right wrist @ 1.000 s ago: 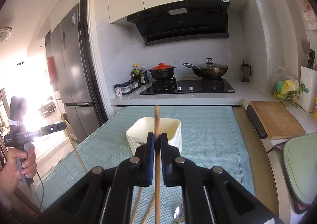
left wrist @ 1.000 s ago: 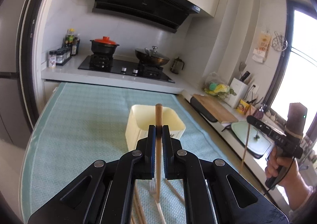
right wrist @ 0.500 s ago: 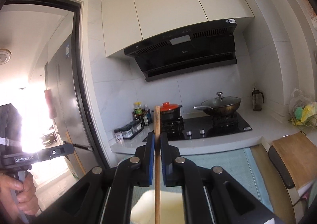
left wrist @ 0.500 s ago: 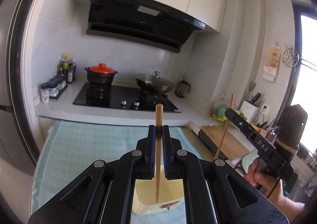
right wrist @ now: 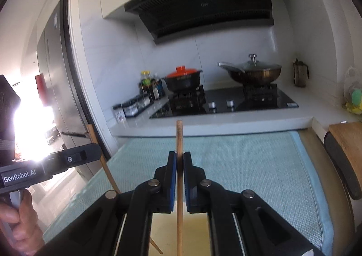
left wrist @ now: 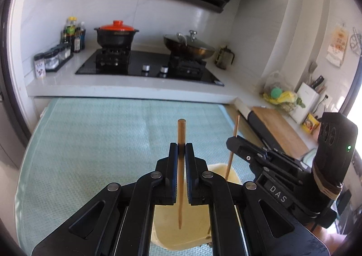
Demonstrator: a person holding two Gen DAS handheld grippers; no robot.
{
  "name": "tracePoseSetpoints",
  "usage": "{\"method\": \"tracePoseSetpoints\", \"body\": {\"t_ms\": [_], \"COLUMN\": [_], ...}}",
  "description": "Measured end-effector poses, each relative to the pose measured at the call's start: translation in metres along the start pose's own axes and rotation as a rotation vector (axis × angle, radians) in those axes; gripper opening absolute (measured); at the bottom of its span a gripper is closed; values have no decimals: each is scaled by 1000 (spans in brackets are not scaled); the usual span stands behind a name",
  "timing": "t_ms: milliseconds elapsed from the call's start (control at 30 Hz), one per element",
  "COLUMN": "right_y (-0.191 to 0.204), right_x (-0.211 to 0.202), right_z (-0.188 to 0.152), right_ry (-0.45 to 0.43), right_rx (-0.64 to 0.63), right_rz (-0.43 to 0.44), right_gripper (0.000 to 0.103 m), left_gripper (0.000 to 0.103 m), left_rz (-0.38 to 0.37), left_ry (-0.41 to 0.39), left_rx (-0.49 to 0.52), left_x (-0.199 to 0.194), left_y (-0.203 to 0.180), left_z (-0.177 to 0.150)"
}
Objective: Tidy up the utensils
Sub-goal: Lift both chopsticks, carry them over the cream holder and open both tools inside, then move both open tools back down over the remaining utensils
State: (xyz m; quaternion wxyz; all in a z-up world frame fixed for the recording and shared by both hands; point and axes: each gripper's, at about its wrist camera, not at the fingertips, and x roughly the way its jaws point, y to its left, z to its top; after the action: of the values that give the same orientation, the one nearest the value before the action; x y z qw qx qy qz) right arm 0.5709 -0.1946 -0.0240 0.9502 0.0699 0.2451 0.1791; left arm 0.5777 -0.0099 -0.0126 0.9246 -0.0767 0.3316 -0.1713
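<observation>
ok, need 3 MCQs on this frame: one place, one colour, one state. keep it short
1. Where does the lower tip of the left gripper's chopstick point?
A. into the cream container
B. onto the cutting board
C. into the wok

2. What colour is the lid of the black pot on the stove?
A. white
B. red-orange
C. green

3. How does the right gripper stand?
A. wide open, empty
B. shut on a spoon
C. shut on a chopstick

Key: 1 A, the left wrist view shows the tip hanging inside the container's opening. 2 B, the lid shows red-orange in both views. 3 C, the right wrist view shows both pads pressed on the wooden stick.
</observation>
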Motion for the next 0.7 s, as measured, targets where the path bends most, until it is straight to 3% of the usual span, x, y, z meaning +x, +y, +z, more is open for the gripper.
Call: {"method": "tracePoseSetpoints", "body": {"t_ms": [167, 233, 300, 367, 400, 500, 600, 700], "right_y": [-9, -12, -14, -13, -12, -2, 9, 22], "right_x": [21, 21, 15, 2, -9, -44, -88, -132], "right_z": [-17, -22, -26, -27, -28, -31, -41, -62], "right_ry": [120, 156, 179, 177, 170, 179, 177, 151], "right_rx": [-2, 10, 13, 6, 1, -48, -98, -121], "right_rz": [-12, -21, -29, -35, -34, -58, -102, -135], "right_gripper": [8, 8, 23, 67, 72, 73, 82, 86], "left_gripper": [8, 30, 69, 81, 85, 102, 103, 103], "left_rz": [32, 30, 42, 55, 66, 152, 268, 362], "left_ry": [83, 111, 101, 90, 88, 60, 0, 31], "left_rx": [11, 22, 43, 68, 81, 119, 143, 155], "left_x": [25, 26, 14, -7, -18, -63, -114, -150], "left_y": [-3, -4, -7, -10, -11, -12, -9, -2], "left_z": [-18, -26, -38, -55, -62, -91, -125, -160]}}
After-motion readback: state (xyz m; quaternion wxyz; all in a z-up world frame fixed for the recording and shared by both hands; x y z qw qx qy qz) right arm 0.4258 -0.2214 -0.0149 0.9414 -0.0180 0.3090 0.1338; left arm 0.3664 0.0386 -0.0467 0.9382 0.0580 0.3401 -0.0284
